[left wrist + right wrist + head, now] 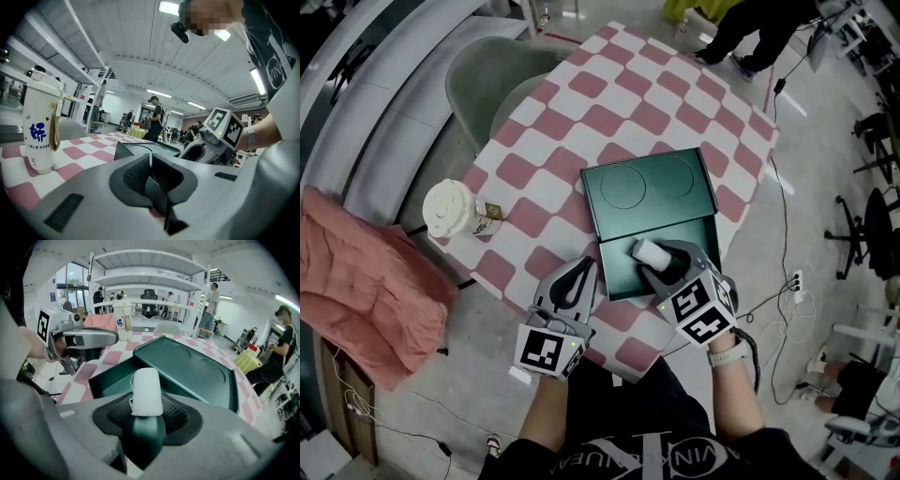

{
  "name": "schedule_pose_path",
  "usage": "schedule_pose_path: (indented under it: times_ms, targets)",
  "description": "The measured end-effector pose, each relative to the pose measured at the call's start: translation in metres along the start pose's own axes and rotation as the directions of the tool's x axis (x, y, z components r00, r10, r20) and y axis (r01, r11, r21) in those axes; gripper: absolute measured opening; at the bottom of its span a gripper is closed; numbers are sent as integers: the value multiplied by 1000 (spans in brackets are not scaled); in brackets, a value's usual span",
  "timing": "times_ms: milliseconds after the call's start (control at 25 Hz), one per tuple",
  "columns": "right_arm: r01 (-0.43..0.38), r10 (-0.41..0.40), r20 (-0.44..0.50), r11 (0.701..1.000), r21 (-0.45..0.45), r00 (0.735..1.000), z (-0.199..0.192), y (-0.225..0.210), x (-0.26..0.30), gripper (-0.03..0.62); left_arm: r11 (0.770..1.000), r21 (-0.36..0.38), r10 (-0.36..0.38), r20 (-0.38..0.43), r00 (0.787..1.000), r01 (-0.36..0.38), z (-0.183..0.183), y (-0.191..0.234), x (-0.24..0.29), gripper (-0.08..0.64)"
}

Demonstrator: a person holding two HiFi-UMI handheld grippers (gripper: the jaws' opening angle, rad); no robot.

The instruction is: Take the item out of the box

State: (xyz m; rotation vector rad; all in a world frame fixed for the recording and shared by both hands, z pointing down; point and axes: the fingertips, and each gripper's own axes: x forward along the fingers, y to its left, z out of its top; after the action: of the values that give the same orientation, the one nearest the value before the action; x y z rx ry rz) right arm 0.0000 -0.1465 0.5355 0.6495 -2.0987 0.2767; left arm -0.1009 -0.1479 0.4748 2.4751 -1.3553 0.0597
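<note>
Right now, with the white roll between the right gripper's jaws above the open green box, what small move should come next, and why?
Probably lift the right gripper a little higher and sideways, past the green box's wall. Its jaws grip the white roll, which hangs over the open box, so it is not yet clear.

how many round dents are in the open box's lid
2: one dent on the lid's left half, one on its right, side by side; none seems hidden

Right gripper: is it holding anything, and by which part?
The right gripper holds the white roll by its near end; the rest sticks out over the green box.
</note>
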Motion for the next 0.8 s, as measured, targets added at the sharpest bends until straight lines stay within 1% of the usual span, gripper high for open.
schedule_pose_path:
  times_ms: [160,320,520,800]
  targets:
    - [0,-4,77,999,43,997,2,-2,-16,183,1000,-3,3,7,1000,-3,-1,-9,1,21]
    - [-15,-1,159,995,101,987,5,-3,-29,183,1000,-4,8,10,1000,-8,-3,-16,-1,21]
    - [-28,-2,231,992,127,973,7,-3,-43,183,1000,-14,23,12,1000,-23,1,-22,-3,21]
    - [-24,-25,306,988,155,952,11,-10,-63,183,999,-20,28,28,999,-27,11,-28,-3,21]
